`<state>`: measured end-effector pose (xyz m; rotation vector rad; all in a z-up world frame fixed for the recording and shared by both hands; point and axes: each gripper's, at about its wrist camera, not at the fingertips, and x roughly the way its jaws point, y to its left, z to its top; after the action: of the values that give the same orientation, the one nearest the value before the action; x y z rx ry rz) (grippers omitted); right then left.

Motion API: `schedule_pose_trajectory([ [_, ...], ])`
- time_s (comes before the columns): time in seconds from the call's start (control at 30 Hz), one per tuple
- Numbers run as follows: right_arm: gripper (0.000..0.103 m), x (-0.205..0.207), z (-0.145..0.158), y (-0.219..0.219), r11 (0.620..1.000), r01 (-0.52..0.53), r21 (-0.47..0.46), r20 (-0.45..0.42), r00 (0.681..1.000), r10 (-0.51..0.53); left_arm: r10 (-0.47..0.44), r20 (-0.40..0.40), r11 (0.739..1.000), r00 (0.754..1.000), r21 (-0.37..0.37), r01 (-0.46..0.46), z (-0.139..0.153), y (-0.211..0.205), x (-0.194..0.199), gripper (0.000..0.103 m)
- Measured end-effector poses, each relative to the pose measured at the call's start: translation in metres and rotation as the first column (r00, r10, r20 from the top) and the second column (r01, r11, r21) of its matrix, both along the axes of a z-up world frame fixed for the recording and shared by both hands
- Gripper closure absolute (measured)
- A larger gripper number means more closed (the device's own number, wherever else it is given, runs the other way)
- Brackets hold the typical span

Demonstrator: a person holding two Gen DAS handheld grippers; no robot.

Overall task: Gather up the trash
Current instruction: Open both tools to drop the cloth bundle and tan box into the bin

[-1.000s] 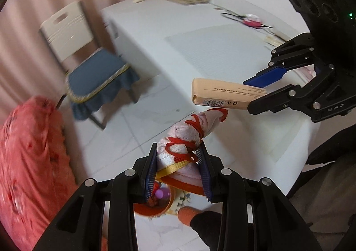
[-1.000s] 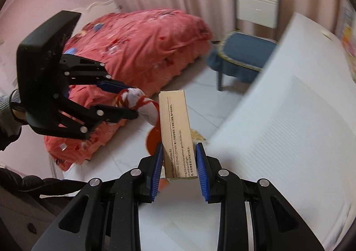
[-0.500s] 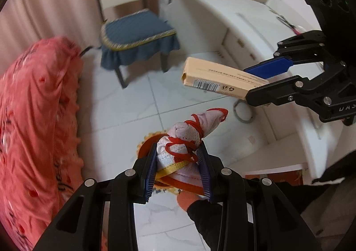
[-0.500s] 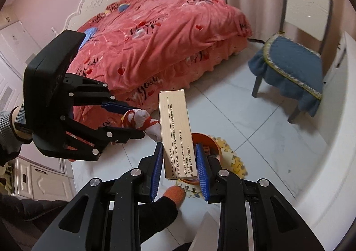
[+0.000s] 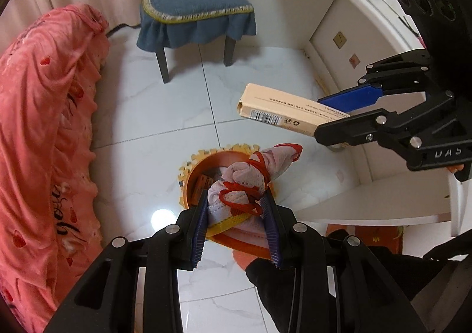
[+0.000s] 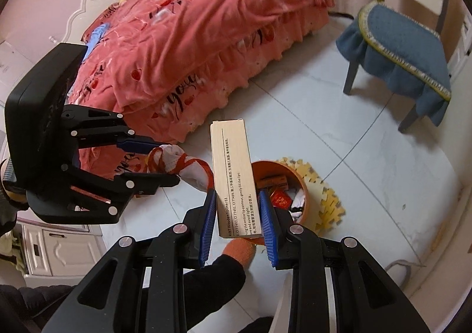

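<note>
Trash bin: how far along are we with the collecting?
Done: the bin on the floor already holds several scraps. In hand: the left gripper clamps a bundled cloth above the bin, and the right gripper clamps a box above it. Left: release both.

Pale beige carton [image 6: 233, 173] with black print; white cloth bundle [image 5: 239, 182] laced in red cord; orange bin [image 6: 298, 185]; coral bedspread [image 6: 206, 32] with red hearts; blue chair cushion [image 5: 194, 8], gold-trimmed.

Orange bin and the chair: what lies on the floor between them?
Only bare white tile, in both views, between the orange bin and chair.
</note>
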<state>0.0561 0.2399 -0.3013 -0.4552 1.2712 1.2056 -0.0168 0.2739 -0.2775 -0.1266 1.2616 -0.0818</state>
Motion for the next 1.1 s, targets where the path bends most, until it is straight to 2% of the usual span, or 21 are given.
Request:
schedule_pose_trajectory([
  [0.13,0.07,0.003,-0.018,0.01,1.0,0.022,-0.017,-0.005,1.0,-0.022,-0.005,-0.013,1.0,1.0,-0.004,0.005,-0.015,0.006,0.006,0.066],
  [0.27,0.06,0.006,-0.035,0.014,0.998,0.04,-0.04,-0.013,0.999,-0.04,-0.005,-0.028,1.0,1.0,0.013,0.005,-0.026,0.007,0.008,0.044],
  [0.5,0.06,0.007,-0.04,0.011,0.998,0.045,-0.048,-0.032,0.998,-0.047,0.0,-0.051,1.0,0.999,0.008,0.0,-0.031,0.008,0.005,0.043],
  [0.73,0.06,0.009,-0.017,-0.002,0.998,0.059,-0.016,-0.025,0.998,-0.06,0.004,-0.036,1.0,0.999,0.018,-0.004,-0.017,0.001,0.007,0.043],
  [1.1,0.06,0.01,0.068,-0.056,0.988,0.11,0.109,0.017,0.994,-0.112,-0.053,0.075,0.996,0.996,0.073,0.048,0.049,-0.036,0.019,0.043],
])
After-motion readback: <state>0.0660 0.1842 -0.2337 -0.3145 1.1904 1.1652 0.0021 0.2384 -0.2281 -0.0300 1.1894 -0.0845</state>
